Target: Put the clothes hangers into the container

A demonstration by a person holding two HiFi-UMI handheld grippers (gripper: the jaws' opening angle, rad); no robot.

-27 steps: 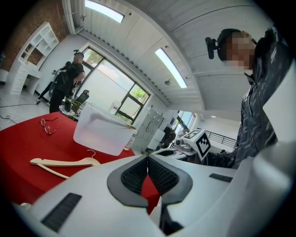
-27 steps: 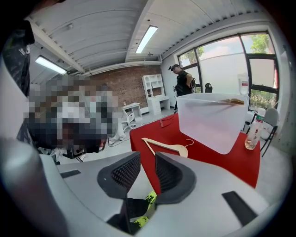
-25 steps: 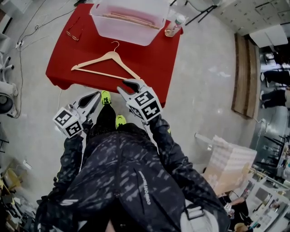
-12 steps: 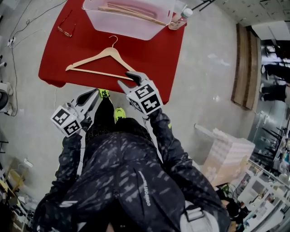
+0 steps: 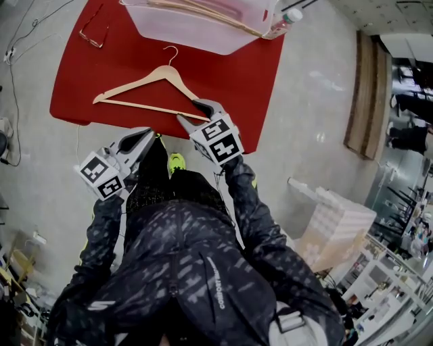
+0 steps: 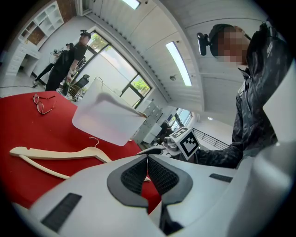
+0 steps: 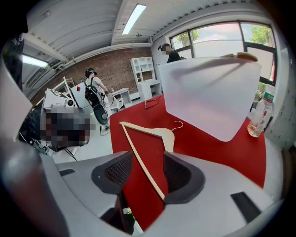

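A pale wooden hanger [image 5: 150, 81] lies flat on the red table [image 5: 243, 81], in front of a clear plastic container [image 5: 203, 30] that holds more hangers. My right gripper [image 5: 194, 111] is over the hanger's right end. Its jaws are opening, with the hanger's lower bar [image 7: 147, 172] running between the pads and neither pad pressing on it. The container [image 7: 212, 97] stands beyond it. My left gripper [image 5: 145, 137] hangs just off the table's near edge. In the left gripper view its jaws [image 6: 148, 159] are shut and empty, with the hanger [image 6: 55, 155] off to the left.
Glasses [image 5: 91, 34] lie at the table's far left corner. A plastic bottle [image 5: 284, 20] stands right of the container. Cables trail over the floor on the left, and cardboard boxes [image 5: 331, 230] sit on the right. Other people [image 7: 95, 95] stand in the room.
My right gripper has moved forward from the table's near edge over the hanger's right end, and its jaws have spread. The left gripper has stayed by the table edge.
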